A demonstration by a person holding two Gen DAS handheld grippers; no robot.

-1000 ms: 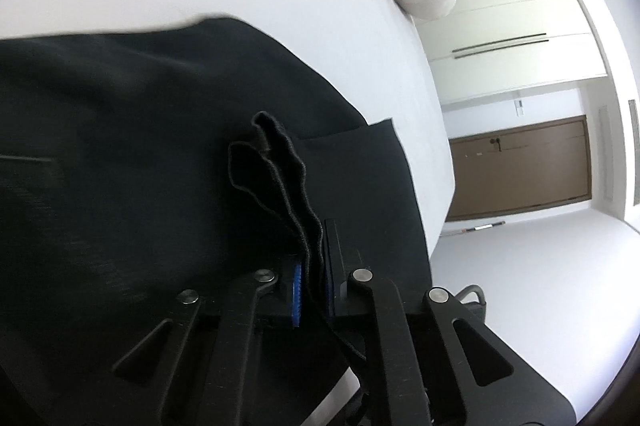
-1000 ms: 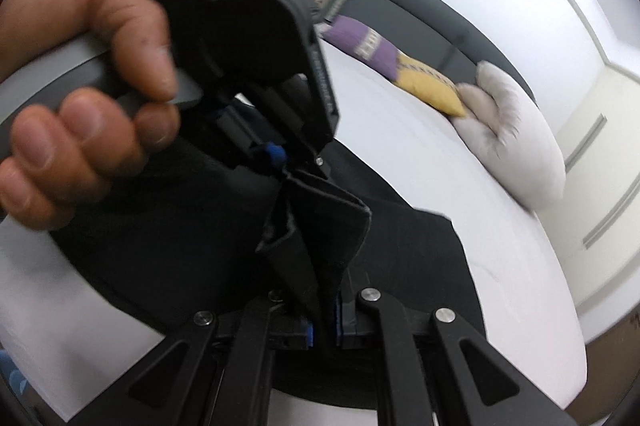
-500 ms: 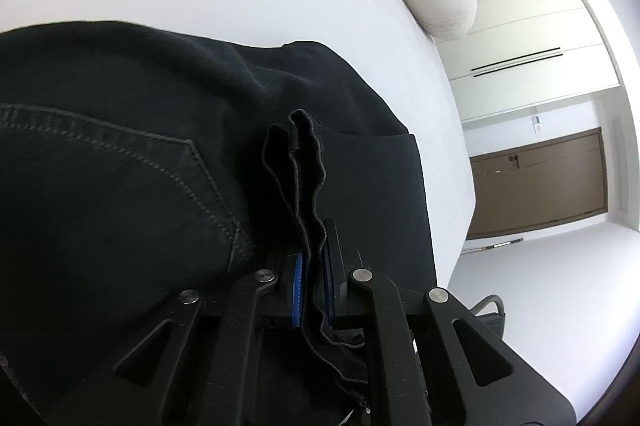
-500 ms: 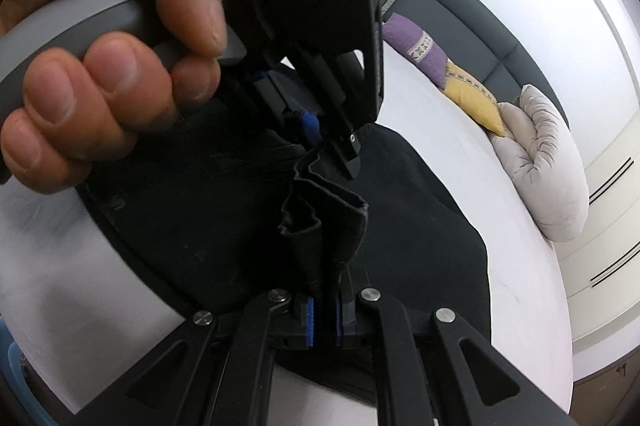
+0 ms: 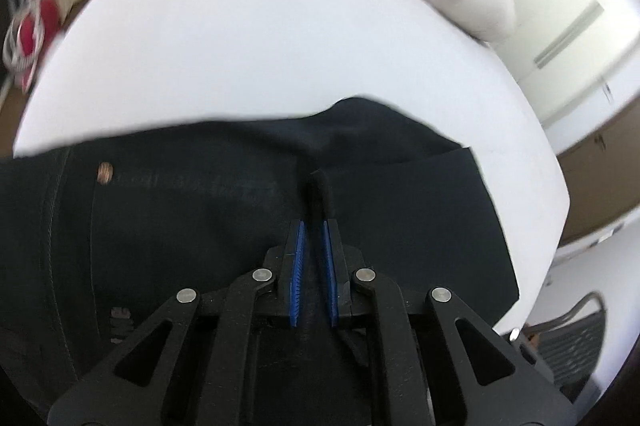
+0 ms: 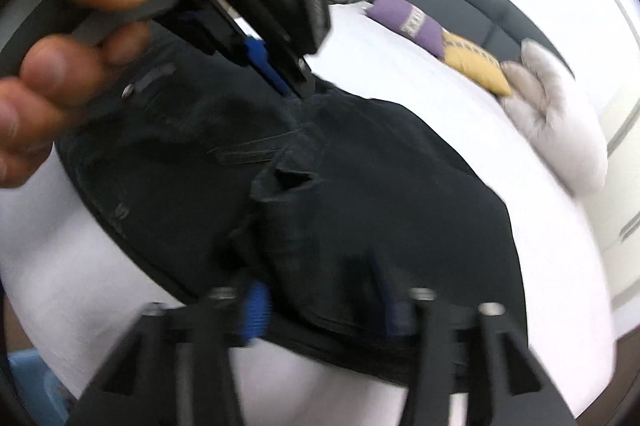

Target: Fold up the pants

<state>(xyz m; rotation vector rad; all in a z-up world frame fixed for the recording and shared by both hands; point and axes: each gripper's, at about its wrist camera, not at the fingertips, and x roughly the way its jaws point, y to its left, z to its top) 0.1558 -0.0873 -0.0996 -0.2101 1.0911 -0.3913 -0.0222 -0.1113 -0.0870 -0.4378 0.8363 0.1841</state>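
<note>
Black pants [image 5: 180, 226] lie folded on a white bed [image 5: 260, 46]; a copper rivet [image 5: 105, 173] shows at the left. My left gripper [image 5: 314, 226] sits low over the fabric, its blue pads [image 5: 298, 266] a narrow gap apart, with a small ridge of cloth just beyond the tips. In the right wrist view the pants [image 6: 380, 186] lie bunched with a raised fold at the middle. My right gripper [image 6: 320, 302] is open wide over the near edge of the pants and holds nothing. The left gripper [image 6: 280, 82] and the hand holding it show at top left.
Purple [image 6: 404, 22], yellow [image 6: 476, 66] and pale grey [image 6: 560, 138] cushions lie along the dark headboard at the far side. White wardrobe doors [image 5: 568, 26] stand beyond the bed. A chair [image 5: 576, 338] is past the bed's right edge. A blue bin [image 6: 32, 390] sits at lower left.
Both grippers have opened and let go of the pinched hem. The fabric has dropped flat onto the pants. Both views have swung, and the frames are blurred by motion.
</note>
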